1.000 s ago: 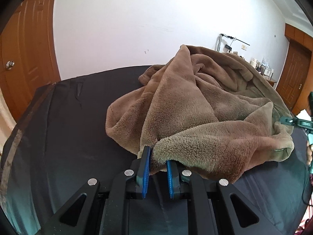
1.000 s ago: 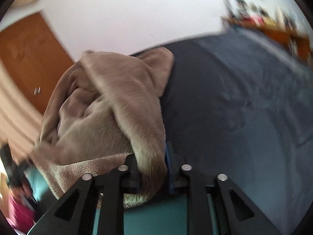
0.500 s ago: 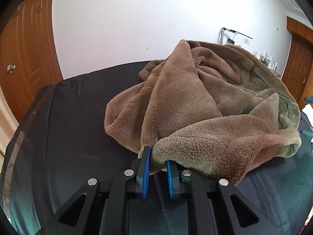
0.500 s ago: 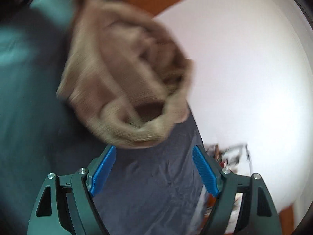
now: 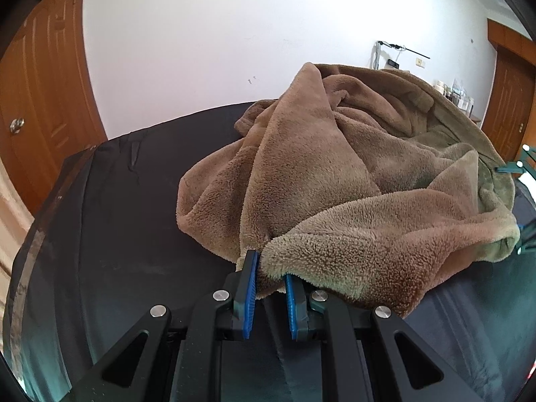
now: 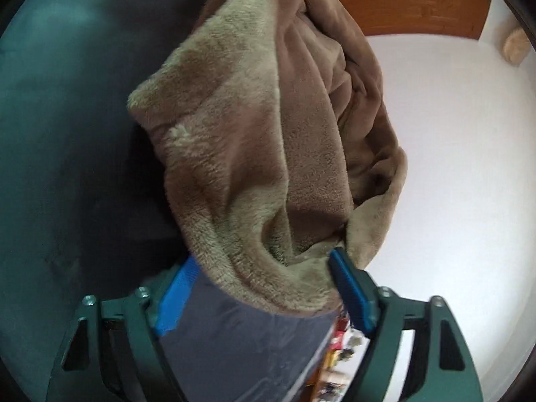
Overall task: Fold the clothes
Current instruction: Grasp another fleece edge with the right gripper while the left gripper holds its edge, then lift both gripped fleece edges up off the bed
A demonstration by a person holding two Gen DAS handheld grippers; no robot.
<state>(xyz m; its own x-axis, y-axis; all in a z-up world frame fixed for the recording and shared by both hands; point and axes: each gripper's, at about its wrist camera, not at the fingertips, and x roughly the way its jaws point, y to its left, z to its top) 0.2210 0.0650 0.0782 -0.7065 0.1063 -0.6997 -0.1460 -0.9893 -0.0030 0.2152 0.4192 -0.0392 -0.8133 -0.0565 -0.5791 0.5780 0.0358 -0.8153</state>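
On my left gripper (image 5: 269,279) the blue-padded fingers (image 5: 249,286) sit close together with a fold of the brown fleece garment (image 5: 351,181) pinched between them at its near hem. From those fingers the garment rises ahead and to the right in a loose heap on the surface (image 5: 110,234), which is covered in dark cloth. The right-hand finger is partly buried under a roll of fleece that drapes over it.

My right gripper (image 6: 264,288) is rolled over, so its view is tilted. Its fingers (image 6: 350,289) are spread wide, with the garment's (image 6: 268,117) lower edge hanging in the gap between them. The fleece brushes the right finger's tip; whether it touches the left finger I cannot tell. Nothing is clamped there.
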